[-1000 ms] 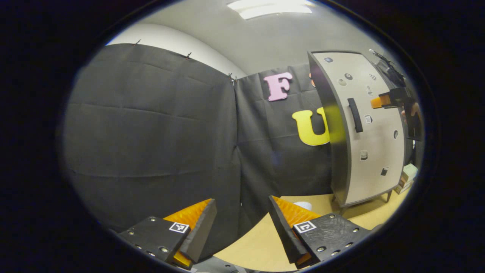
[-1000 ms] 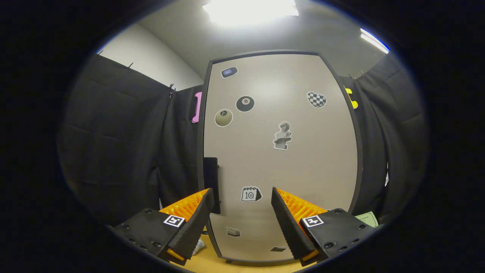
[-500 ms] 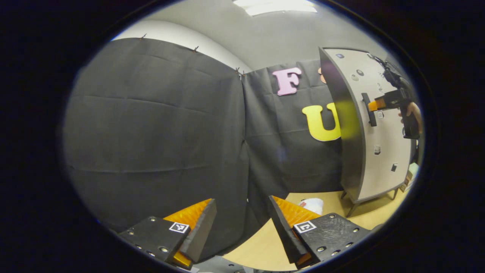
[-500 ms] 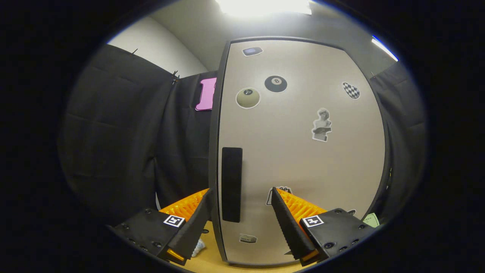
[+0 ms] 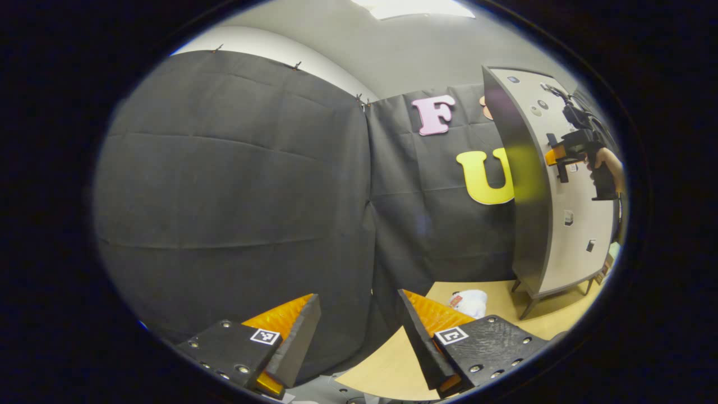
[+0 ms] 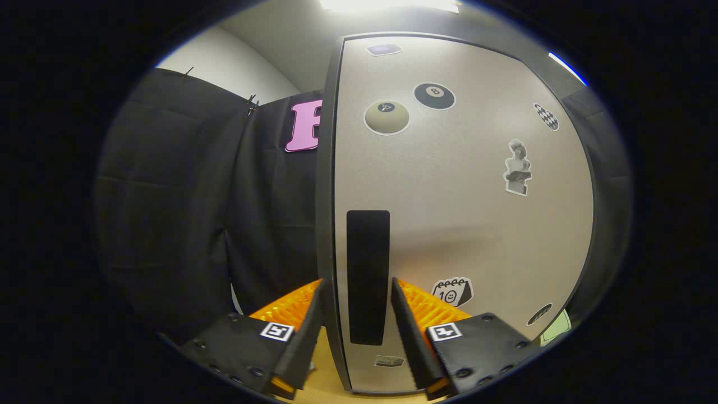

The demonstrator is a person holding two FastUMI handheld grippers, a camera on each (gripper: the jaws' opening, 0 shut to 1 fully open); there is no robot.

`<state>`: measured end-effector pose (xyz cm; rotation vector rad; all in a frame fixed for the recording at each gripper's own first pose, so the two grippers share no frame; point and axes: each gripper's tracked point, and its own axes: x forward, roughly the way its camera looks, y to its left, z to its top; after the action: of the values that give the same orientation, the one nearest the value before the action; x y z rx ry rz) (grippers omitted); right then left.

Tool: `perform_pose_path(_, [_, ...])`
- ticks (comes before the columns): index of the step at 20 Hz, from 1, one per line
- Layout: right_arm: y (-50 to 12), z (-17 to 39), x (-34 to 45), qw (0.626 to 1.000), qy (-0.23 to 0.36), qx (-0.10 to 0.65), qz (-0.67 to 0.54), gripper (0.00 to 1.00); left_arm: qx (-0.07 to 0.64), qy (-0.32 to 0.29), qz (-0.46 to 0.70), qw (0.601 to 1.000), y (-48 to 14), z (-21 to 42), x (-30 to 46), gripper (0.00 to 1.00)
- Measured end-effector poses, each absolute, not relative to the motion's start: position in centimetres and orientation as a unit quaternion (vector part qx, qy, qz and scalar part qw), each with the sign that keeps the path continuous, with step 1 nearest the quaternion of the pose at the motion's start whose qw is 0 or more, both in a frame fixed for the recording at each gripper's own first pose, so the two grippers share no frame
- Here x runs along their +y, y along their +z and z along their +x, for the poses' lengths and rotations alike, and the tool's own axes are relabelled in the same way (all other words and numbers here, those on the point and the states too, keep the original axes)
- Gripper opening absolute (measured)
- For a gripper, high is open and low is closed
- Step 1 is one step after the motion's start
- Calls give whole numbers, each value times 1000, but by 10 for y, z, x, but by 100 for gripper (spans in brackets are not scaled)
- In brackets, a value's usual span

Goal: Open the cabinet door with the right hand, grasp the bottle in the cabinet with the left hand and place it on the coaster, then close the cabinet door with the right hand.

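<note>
While the cabinet [image 6: 465,213] stands shut on a pale wooden table [image 5: 387,365], its beige cabinet door [image 6: 482,235] spreads from 12 to 5 o'clock across the right gripper view, dotted with stickers. A tall dark handle [image 6: 367,275] runs down the door's left edge, just below centre of that view. The right gripper [image 6: 355,314] sits at 6 o'clock, its two fingers straddling the handle's lower half, one on each side with a narrow gap still visible; whether the pads actually touch the handle cannot be told from this angle, so the jaws read as parted and close around it, not clamped. In the left gripper view the same cabinet [image 5: 555,191] rises at 3 o'clock on short legs, seen from its dark side panel, and the right gripper [image 5: 552,156] appears far off at 2 o'clock, held in a hand [image 5: 606,163] and pressed up to the door at handle height. The left gripper [image 5: 359,331] hangs at 6 o'clock in its own view, jaws spread wide and holding nothing, well apart from the cabinet. A small white object [image 5: 470,303], blurred and hard to identify, lies on the table near 5 o'clock, beside the cabinet's legs.
</note>
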<state>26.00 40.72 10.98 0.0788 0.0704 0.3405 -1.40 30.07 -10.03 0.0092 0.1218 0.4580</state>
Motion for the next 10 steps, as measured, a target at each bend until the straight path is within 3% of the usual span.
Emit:
perform_pose_path(1, [110, 263, 405, 985, 162, 37, 40, 49, 59, 227, 5, 972, -100, -15, 300, 83])
perform_pose_path(2, [112, 261, 402, 986, 157, 40, 41, 49, 58, 226, 5, 972, -99, -15, 300, 83])
perform_pose_path(5, [110, 265, 404, 983, 168, 55, 53, 29, 57, 224, 5, 973, -98, -18, 297, 83])
perform_pose_path(6, [109, 265, 403, 981, 174, 66, 55, 29, 58, 223, 3, 973, -97, -19, 296, 83])
perform_pose_path(7, [109, 263, 404, 980, 181, 69, 53, 16, 57, 222, 1, 973, -96, -21, 297, 83])
perform_pose_path(10, [109, 256, 402, 975, 201, 78, 52, 11, 51, 222, 0, 974, -88, -27, 293, 83])
